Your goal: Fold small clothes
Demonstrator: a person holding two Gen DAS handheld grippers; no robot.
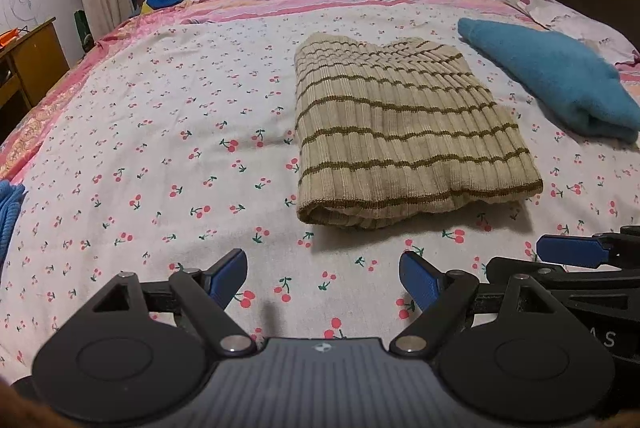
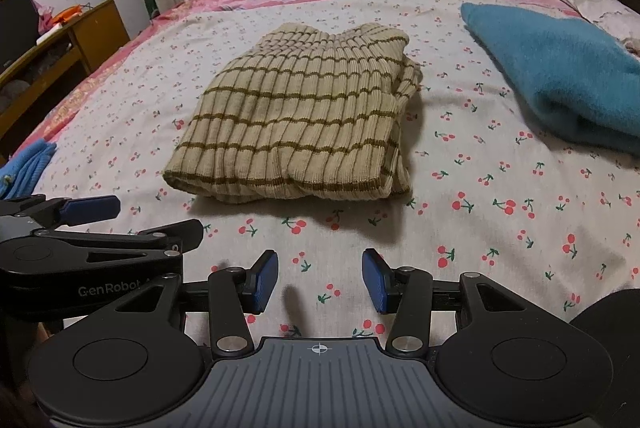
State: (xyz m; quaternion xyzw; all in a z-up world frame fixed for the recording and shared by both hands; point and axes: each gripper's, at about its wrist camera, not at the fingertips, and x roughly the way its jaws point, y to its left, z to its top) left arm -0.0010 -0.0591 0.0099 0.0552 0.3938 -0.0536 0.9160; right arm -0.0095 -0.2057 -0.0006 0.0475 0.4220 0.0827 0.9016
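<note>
We have both tools back at the near edge of the bed (image 1: 120,132), and neither holds anything: the left hand-held gripper (image 1: 324,282) stands wide and released, the right hand-held gripper (image 2: 320,280) is parted more narrowly, with only cherry-print sheet between its blue pads (image 2: 266,280). The striped top (image 2: 296,116) lies folded at our twelve o'clock, apart from both tools, and the blue garment (image 2: 560,76) sits near it at two o'clock, also folded as far as we can tell. We judge the fold done or nearly so, so the risk now is spoiling it. The right side of the top shows loose layers bulging out; a pinch there could catch only the upper layer and drag the stack open. Reaching over it for the blue piece could snag the ribbed knit. The soft bedding may also let the bundle slump if pressed.
</note>
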